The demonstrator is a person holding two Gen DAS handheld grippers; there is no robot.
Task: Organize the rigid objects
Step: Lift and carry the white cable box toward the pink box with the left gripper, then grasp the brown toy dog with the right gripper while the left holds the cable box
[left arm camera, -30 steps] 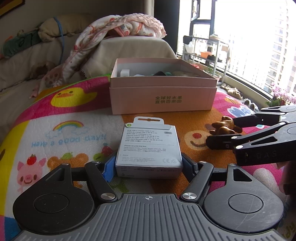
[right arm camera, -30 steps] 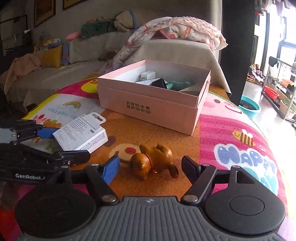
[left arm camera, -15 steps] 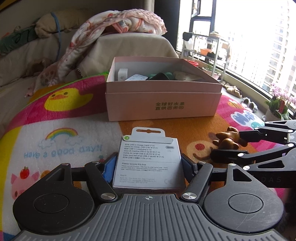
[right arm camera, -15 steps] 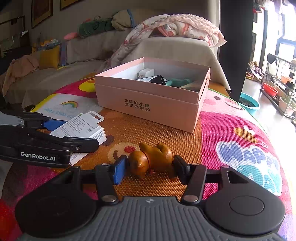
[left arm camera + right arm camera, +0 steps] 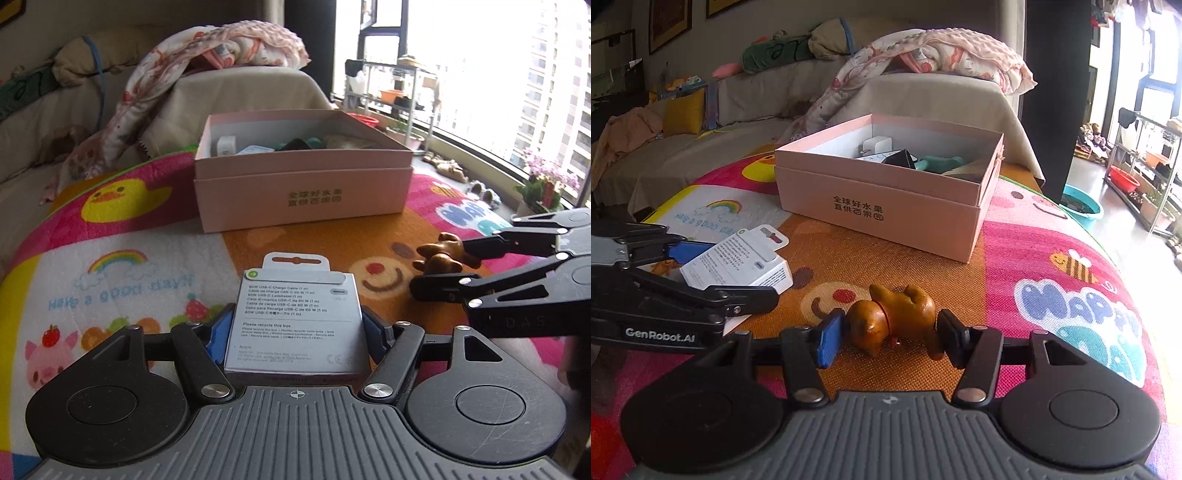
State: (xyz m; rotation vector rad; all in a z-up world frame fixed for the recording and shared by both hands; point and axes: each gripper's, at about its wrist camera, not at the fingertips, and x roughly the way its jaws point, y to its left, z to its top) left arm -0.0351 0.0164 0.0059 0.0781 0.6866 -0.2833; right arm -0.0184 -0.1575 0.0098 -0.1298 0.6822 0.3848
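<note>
My left gripper (image 5: 295, 332) is shut on a white USB-C cable box (image 5: 297, 317) and holds it a little above the play mat; the box also shows in the right wrist view (image 5: 738, 264). My right gripper (image 5: 890, 336) is shut on a brown wooden dog figurine (image 5: 892, 319), which also shows in the left wrist view (image 5: 441, 256). An open pink cardboard box (image 5: 303, 195) stands ahead on the mat and holds a white charger (image 5: 875, 144), a black item and a teal item. It also shows in the right wrist view (image 5: 879, 210).
A colourful children's play mat (image 5: 110, 280) covers the surface. A sofa with a patterned blanket (image 5: 221, 48) lies behind the pink box. Windows, a metal rack (image 5: 1145, 162) and a teal basin (image 5: 1080, 206) stand to the right.
My left gripper has lifted the cable box and drawn it closer. My right gripper has closed from open onto the wooden dog.
</note>
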